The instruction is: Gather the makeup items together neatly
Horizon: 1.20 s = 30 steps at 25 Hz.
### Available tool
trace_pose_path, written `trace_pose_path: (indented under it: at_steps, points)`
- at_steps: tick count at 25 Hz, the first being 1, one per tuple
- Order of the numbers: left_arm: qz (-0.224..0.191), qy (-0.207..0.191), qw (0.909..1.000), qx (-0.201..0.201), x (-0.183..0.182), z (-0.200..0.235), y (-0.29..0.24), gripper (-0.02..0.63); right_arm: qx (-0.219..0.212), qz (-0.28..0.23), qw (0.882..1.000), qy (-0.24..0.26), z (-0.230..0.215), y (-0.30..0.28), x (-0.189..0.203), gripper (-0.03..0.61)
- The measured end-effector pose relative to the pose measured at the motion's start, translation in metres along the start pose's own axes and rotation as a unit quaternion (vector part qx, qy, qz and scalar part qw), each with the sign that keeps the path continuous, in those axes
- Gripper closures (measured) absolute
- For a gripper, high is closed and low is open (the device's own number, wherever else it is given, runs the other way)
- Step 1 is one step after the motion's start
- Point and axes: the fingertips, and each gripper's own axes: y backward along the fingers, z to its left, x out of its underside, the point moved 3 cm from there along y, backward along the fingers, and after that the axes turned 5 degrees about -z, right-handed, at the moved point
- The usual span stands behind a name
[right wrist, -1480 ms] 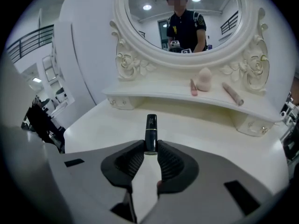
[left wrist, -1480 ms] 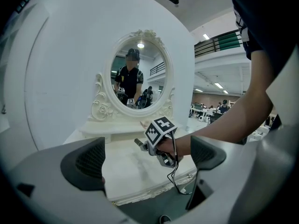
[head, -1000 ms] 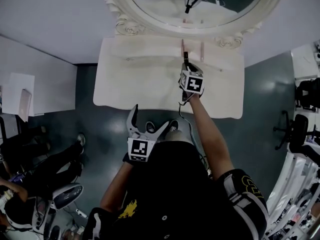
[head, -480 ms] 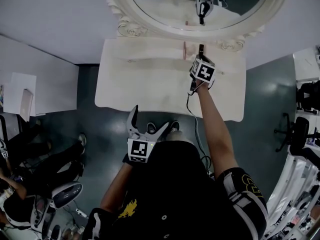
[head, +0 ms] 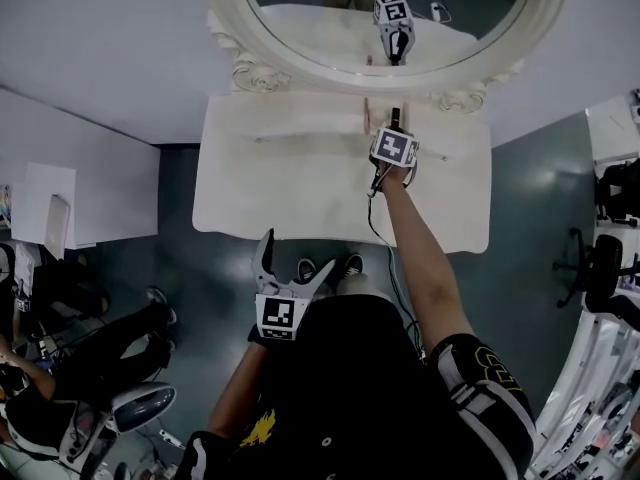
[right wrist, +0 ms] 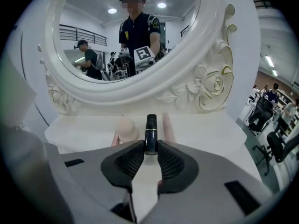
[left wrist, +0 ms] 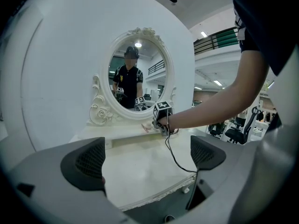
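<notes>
1. Our right gripper (right wrist: 150, 150) has its jaws nearly together, pinching the near end of a black lipstick (right wrist: 150, 129). Most of the tube sticks out ahead, toward the mirror (right wrist: 187, 73).
2. The lipstick is over the raised shelf (head: 300, 123) at the back of the dressing table (head: 290, 183). It sits between a rounded beige sponge (right wrist: 126, 129) on its left and a pink stick (right wrist: 168, 125) on its right. We cannot tell whether the tube already rests on the shelf or hangs just above it.
3. Our left gripper (left wrist: 147, 157) has its jaws wide apart with nothing between them. We hold it near the body, short of the table's front edge.
4. The first risk is the hold itself. The pads catch only the tube's end, so the smooth casing could pivot or slide out if we tip the gripper.
5. The gap between sponge and stick looks narrow. A sideways drift while lowering could nudge either one and undo the neat row.
6. If we let go before the tube is on the shelf, it would drop. Being round, it could then roll off the shelf onto the lower tabletop.
7. The mirror frame stands close ahead, so pushing forward too far could knock the lipstick's tip against it.
8. When we draw back, opening the jaws too little could drag the tube along with them.
</notes>
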Motion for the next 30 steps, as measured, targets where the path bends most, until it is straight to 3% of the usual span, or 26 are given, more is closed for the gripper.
trace_pose_path:
  at_steps: [3,5,12,16,24,30]
  points:
    - [0.004,0.001,1.0000,-0.001,0.000,0.002,0.003,0.037,0.004,-0.011,1.000,0.009,0.001,-0.003,0.000,0.471]
    - [0.003,-0.001,1.0000,-0.001,-0.002,0.003,0.003,0.037,0.002,-0.020,1.000,0.016,0.003,-0.002,-0.001,0.428]
    - [-0.014,-0.006,0.9999,0.007,-0.014,0.001,-0.001,0.037,0.000,-0.047,0.999,0.006,-0.003,0.038,0.008,0.437]
    - [-0.032,-0.017,0.9992,0.018,-0.028,0.002,-0.007,0.037,-0.048,-0.095,0.994,0.023,0.004,0.083,0.011,0.454]
    - [-0.072,-0.058,0.9928,0.077,-0.064,-0.005,-0.038,0.038,-0.120,-0.130,0.982,0.070,0.016,0.186,0.035,0.471]
    - [-0.075,-0.101,0.9866,0.104,-0.091,-0.011,-0.042,0.038,-0.168,-0.214,0.961,0.045,0.018,0.267,0.012,0.486]
